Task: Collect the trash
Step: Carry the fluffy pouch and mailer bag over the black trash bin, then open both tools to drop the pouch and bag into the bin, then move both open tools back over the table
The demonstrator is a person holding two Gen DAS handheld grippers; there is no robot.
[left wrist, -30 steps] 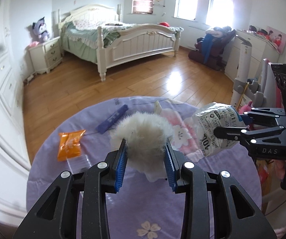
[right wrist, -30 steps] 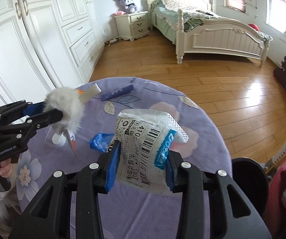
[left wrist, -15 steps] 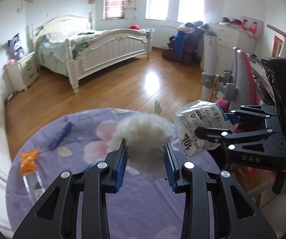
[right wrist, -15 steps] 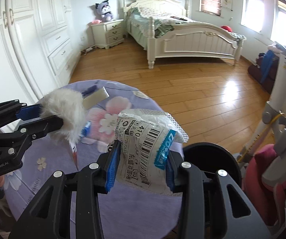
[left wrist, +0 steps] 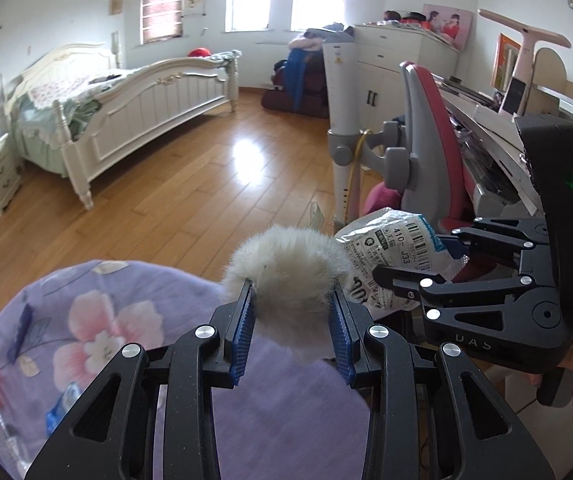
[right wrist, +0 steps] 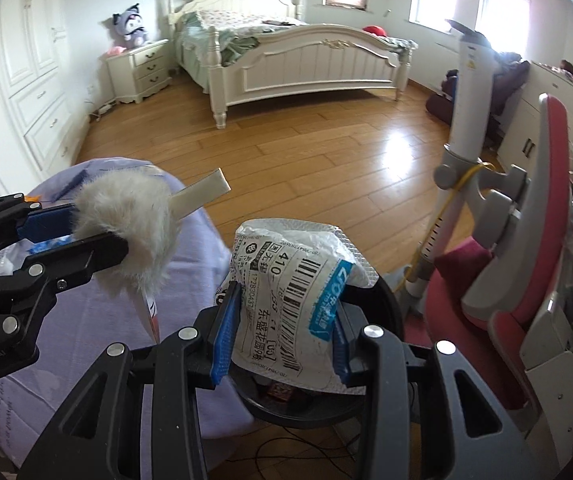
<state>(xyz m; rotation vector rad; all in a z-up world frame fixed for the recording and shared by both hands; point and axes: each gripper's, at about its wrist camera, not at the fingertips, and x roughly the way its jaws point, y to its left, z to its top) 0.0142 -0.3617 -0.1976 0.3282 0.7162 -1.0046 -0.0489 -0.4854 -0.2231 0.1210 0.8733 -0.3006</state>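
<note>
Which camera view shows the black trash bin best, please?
The right wrist view: the black trash bin shows its round rim directly under the white shipping bag held by the right hand-held gripper. In the left wrist view the bin is hidden behind the grippers.

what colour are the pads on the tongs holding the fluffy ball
Blue, ribbed pads gripping the white fluffy ball; clearest in the left wrist view.

both tools swung over black bin (right wrist: 390, 308).

left tool (left wrist: 292, 318): clamps fluffy white ball (left wrist: 288, 276) | right tool (left wrist: 414, 258): grips shipping bag (left wrist: 390, 252) | over purple tablecloth (left wrist: 86, 320) edge
</note>
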